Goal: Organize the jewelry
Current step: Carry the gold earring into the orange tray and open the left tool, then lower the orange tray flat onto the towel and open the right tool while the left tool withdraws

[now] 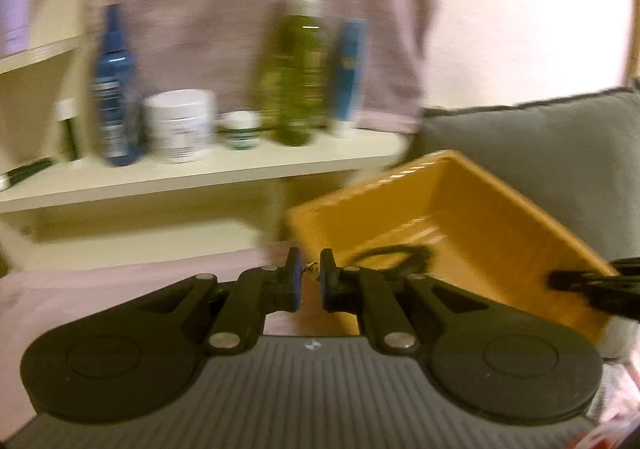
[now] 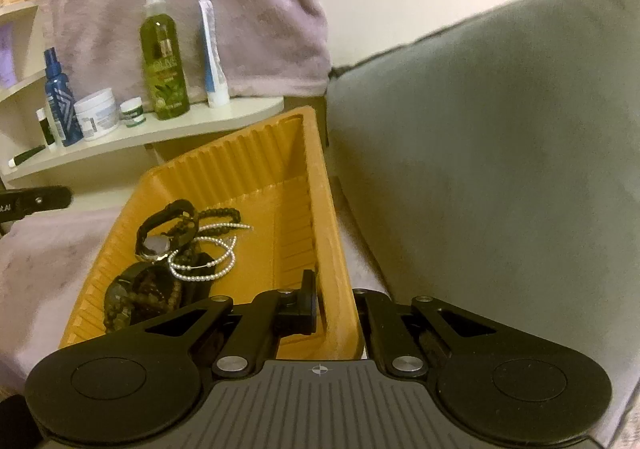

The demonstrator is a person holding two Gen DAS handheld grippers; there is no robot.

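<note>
Jewelry lies heaped in the near-left part of an orange ribbed tray [image 2: 256, 185]: a wristwatch [image 2: 154, 247] with a dark strap and a round face, a coiled string of small white pearls [image 2: 204, 261], a dark beaded bracelet [image 2: 220, 213] toward the middle of the tray, and a further dark strap or bracelet [image 2: 132, 297] against the near wall, too shadowed to name more exactly. The tray rests on a mauve fuzzy blanket [image 2: 44, 249], its right side close to a grey cushion [image 2: 480, 153]. The right gripper [image 2: 336, 301] is clamped on the tray's near-right wall, one finger inside the tray and the other outside it. In the blurred left wrist view, the left gripper [image 1: 311, 269] hangs just beside the tray's left rim [image 1: 304, 217] with its jaws nearly together, pinching a tiny thin piece of metal [image 1: 310, 269] that may be an earring or a ring; the blur hides which. Behind the tray a cream shelf [image 2: 224, 117] carries a green spray bottle [image 2: 163, 61], a blue and white tube [image 2: 212, 61] standing on its cap, a blue spray bottle [image 2: 60, 101], a white jar [image 2: 97, 113] and a small green-labelled jar [image 2: 132, 112], in a row along its front edge.
</note>
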